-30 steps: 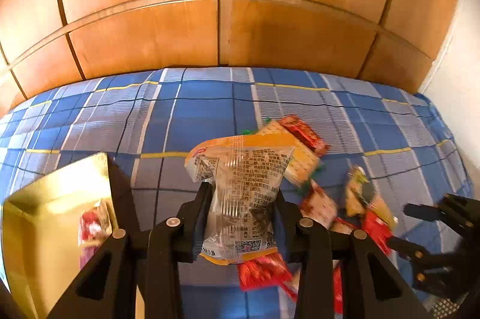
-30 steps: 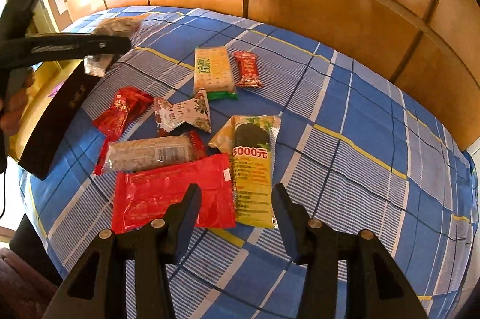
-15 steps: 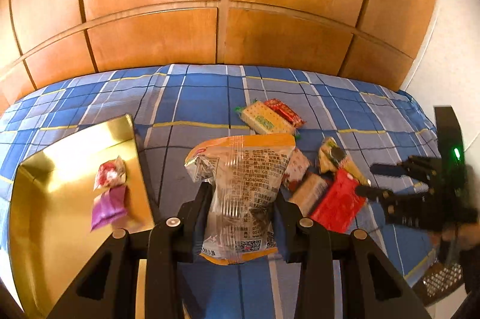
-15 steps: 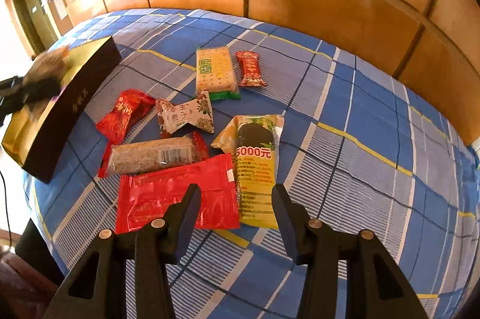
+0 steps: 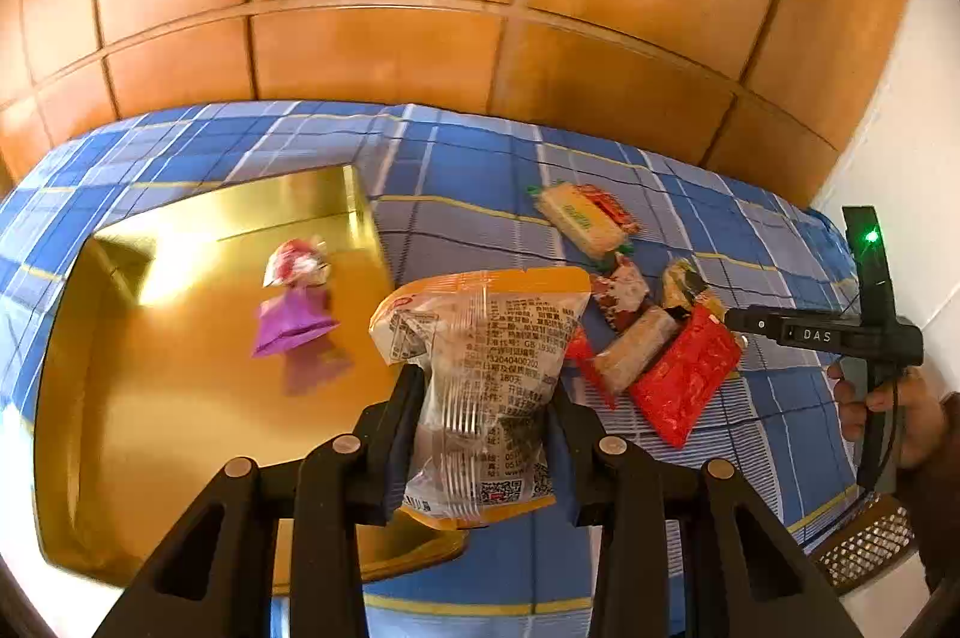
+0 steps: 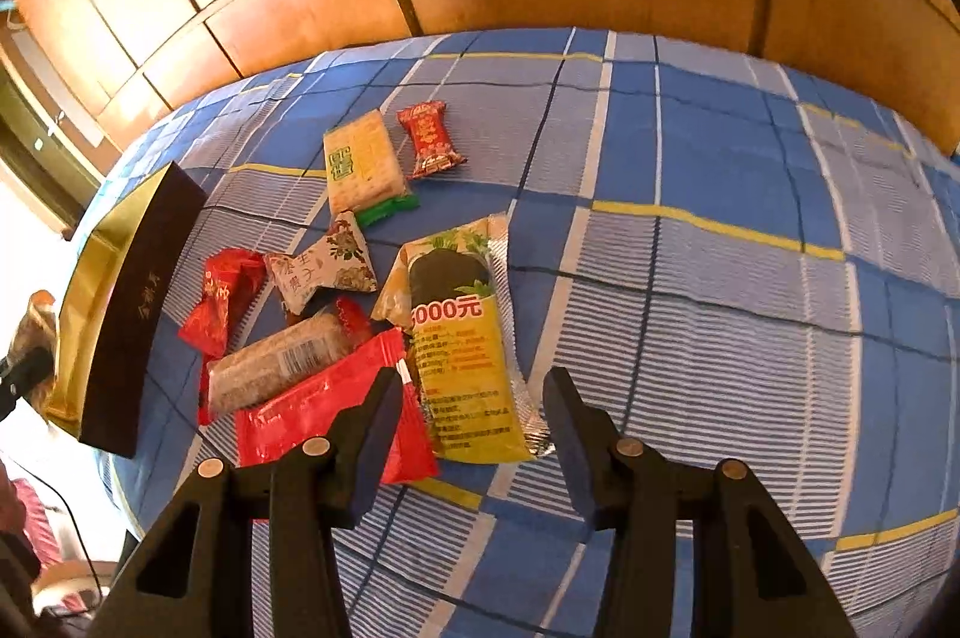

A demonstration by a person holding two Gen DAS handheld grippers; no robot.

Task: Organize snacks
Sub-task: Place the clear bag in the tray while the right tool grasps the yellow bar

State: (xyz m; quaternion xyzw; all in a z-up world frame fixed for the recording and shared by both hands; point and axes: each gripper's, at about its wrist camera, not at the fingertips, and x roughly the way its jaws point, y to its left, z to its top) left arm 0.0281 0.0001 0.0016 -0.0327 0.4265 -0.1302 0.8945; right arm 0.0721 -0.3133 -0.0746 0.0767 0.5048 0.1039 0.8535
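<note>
My left gripper [image 5: 483, 392] is shut on a clear snack bag with an orange top [image 5: 480, 338], held over the right edge of the gold box [image 5: 120, 428]. Inside the box lie a purple packet [image 5: 291, 323] and a red-white candy [image 5: 297, 263]. Right of the box, several snacks lie in a heap, among them a red packet [image 5: 684, 380]. My right gripper [image 6: 471, 398] stands open above the yellow packet [image 6: 468, 338], with the red packet [image 6: 324, 416] at its left finger. The cracker pack [image 6: 360, 164] and red candy [image 6: 429, 140] lie farther back.
A blue plaid cloth [image 6: 720, 248] covers the surface, backed by wooden panels [image 5: 390, 50]. The box's dark side wall [image 6: 138, 308] stands left of the heap. A person's hand [image 5: 888, 398] holds the right gripper's handle. Bare cloth spreads to the right.
My left gripper has carried the bag leftward, from over the snack heap to the gold box's edge. My right gripper has rolled slightly and stays over the yellow packet.
</note>
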